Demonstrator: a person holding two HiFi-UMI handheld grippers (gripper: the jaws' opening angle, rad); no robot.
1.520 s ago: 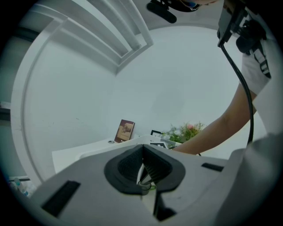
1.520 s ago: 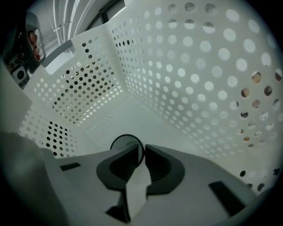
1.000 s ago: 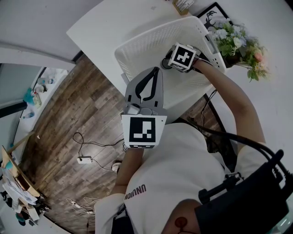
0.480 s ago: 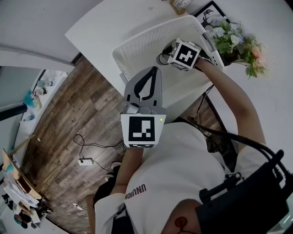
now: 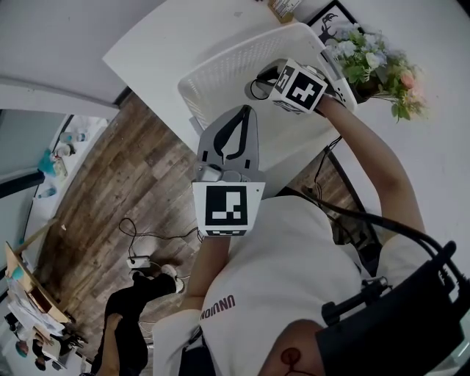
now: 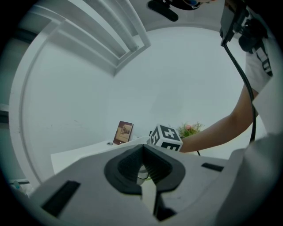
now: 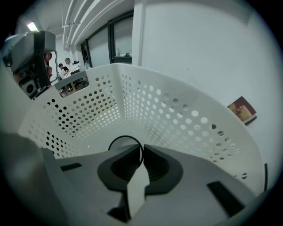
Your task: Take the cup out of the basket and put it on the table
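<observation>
A white perforated basket (image 5: 220, 73) stands on the white table (image 5: 161, 44). Inside its walls (image 7: 177, 110), my right gripper (image 7: 142, 148) is shut on the rim of a pale cup with a black rim (image 7: 125, 145). In the head view the cup (image 5: 255, 88) shows just left of the right gripper (image 5: 266, 83), within the basket's outline. I cannot tell whether it touches the basket floor. My left gripper (image 5: 247, 111) is held at the basket's near edge, shut with nothing in it (image 6: 142, 148).
A bunch of flowers (image 5: 382, 70) and a black picture frame (image 5: 334, 18) stand right of the basket. A small brown book (image 6: 124, 132) leans at the table's back. Cables (image 5: 136, 257) and a person (image 5: 132, 308) are on the wooden floor at the lower left.
The right gripper has moved with the cup towards the basket's far side. A person has come into view on the floor at the lower left. The left gripper has barely moved.
</observation>
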